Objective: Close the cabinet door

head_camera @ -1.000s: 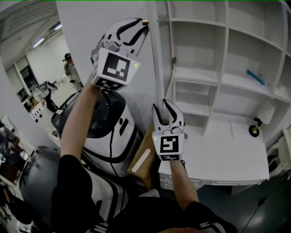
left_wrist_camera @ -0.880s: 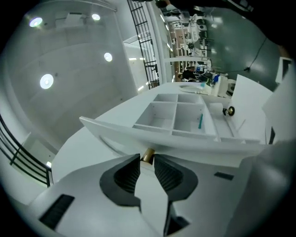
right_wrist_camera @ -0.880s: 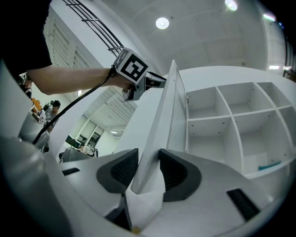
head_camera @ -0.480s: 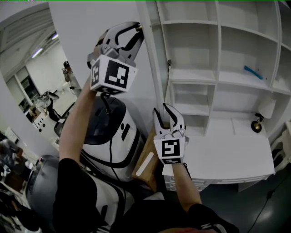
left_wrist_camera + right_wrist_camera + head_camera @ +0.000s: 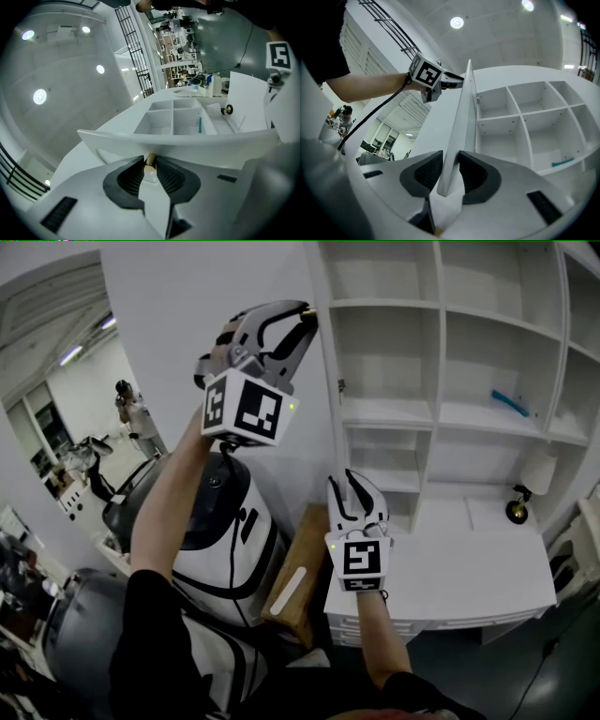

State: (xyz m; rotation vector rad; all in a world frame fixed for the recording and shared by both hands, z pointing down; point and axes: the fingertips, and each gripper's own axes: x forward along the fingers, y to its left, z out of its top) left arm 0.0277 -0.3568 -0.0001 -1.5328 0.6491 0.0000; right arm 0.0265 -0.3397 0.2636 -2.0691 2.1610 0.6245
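Note:
The white cabinet door (image 5: 159,334) stands open, edge-on to the shelves (image 5: 441,409). High on its front edge is a small brass knob (image 5: 307,309), and my left gripper (image 5: 305,313) is shut on it. In the left gripper view the knob (image 5: 150,160) sits pinched between the ribbed pads of that gripper (image 5: 150,161). My right gripper (image 5: 343,482) is lower down on the same door. Its jaws have just been closing, and both pads now touch the door's thin edge (image 5: 461,108) between them (image 5: 451,161).
A blue item (image 5: 511,401) lies on a shelf, and a black and gold object (image 5: 516,512) stands on the white counter (image 5: 469,568). Left of the door are a white and black machine (image 5: 225,521) and a wooden board (image 5: 300,573). A person (image 5: 131,413) stands far back.
The right gripper's jaws have narrowed onto the door's edge. The left gripper, still on the knob, has shifted slightly right and lower in the head view and rolled a little.

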